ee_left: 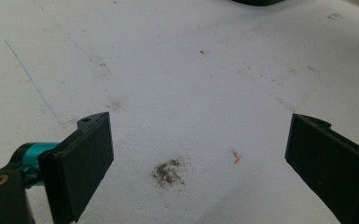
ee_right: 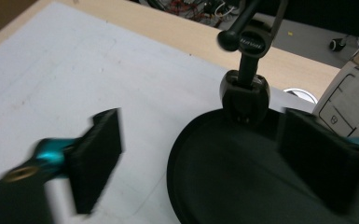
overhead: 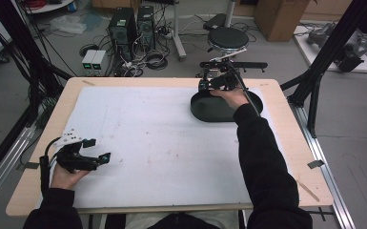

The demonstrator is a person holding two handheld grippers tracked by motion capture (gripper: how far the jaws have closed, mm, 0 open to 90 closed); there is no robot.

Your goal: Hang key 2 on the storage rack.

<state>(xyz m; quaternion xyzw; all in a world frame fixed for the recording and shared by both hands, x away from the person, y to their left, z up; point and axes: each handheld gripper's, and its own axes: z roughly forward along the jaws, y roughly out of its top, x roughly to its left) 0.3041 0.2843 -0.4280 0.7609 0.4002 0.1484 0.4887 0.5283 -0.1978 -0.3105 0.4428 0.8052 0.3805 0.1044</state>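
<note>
Black round tray (overhead: pixel 209 109): lay at the far right of the white mat (overhead: pixel 162 143), directly beneath the right gripper (overhead: pixel 218 83); its near rim ran between that gripper's spread jaws.
Long axis: none to speak of; the tray was round.
Right gripper: jaws stood apart, empty, nothing pinched; blurred in its own view, so contact with the rim could not be told.
Left gripper (overhead: pixel 95 152): jaws wide apart over bare mat, holding nothing; tray lay well ahead and to its right.
Nearer hand: the right, by far.
Black stand (ee_right: pixel 245 91): upright, just beyond the tray's far rim.
Count: one tray, one stand, two grippers.
</note>
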